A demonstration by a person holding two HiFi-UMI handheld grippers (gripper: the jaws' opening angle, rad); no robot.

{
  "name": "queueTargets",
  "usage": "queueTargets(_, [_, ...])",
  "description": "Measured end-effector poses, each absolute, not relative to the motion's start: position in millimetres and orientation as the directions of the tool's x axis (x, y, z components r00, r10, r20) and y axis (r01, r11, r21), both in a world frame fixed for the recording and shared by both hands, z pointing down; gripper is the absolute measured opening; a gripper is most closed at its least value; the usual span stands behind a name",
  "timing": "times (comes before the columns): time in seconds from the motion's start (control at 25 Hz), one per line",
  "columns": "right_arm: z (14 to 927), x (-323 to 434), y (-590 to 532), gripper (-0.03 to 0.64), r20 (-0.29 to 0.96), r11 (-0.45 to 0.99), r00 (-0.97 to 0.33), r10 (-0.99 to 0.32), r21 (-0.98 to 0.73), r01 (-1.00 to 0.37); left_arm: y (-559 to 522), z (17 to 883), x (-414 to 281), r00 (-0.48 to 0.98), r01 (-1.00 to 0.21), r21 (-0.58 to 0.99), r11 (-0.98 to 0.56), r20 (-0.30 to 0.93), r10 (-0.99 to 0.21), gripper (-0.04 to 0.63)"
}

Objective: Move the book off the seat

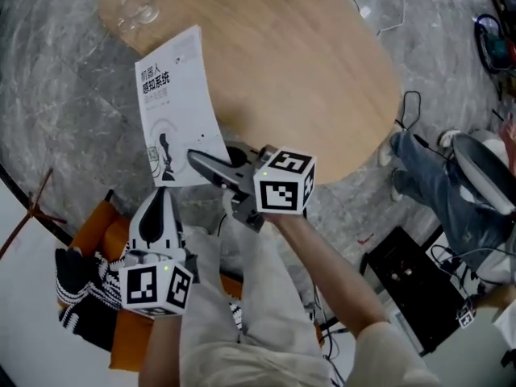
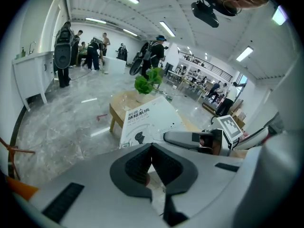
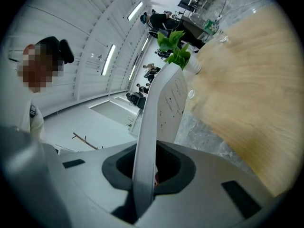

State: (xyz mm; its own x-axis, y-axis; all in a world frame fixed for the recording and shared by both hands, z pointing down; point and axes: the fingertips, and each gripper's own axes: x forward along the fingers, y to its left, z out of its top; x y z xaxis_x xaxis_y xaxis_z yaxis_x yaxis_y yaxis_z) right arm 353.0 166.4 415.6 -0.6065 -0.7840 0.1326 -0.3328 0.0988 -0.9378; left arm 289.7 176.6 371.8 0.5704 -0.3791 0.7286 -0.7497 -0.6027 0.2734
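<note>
The book, white with a dark figure and print on its cover, is off the seat and held up with its cover towards the head camera. In that view it lies across the near edge of the wooden worktop and the marble floor; whether it touches the worktop I cannot tell. The right claw pinches the book's near corner, and the right gripper view shows the book edge-on between the pads. The left claw sits nearer the person, pressed together with nothing between the pads, above the orange seat, where a black-and-white cloth lies. A clear glass stands on the worktop's far end.
</note>
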Motion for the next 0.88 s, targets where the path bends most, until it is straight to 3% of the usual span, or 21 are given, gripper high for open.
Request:
queueTargets(0.16, [414.8, 339.9, 163.6, 0.048, 0.122, 0.063, -0.596, -0.793, -0.958, -0.281, 173.3, 362.0, 271.4, 0.530, -0.780, 0.250, -0.574, 0.751, -0.393, 0.009])
queueTargets(0.56, [427.3, 352.1, 156.2, 0.048, 0.157, 0.009, -0.502, -0.851, -0.950, -0.311, 160.5, 364.7, 270.9, 0.564, -0.762, 0.276, -0.586, 0.728, -0.391, 0.008])
queueTargets(0.88, [461.7, 427.6, 148.9, 0.048, 0.170, -0.044, -0.418, -0.892, -0.954, -0.295, 156.9, 397.6, 340.2, 0.574, -0.734, 0.285, -0.617, 0.746, -0.338, 0.008])
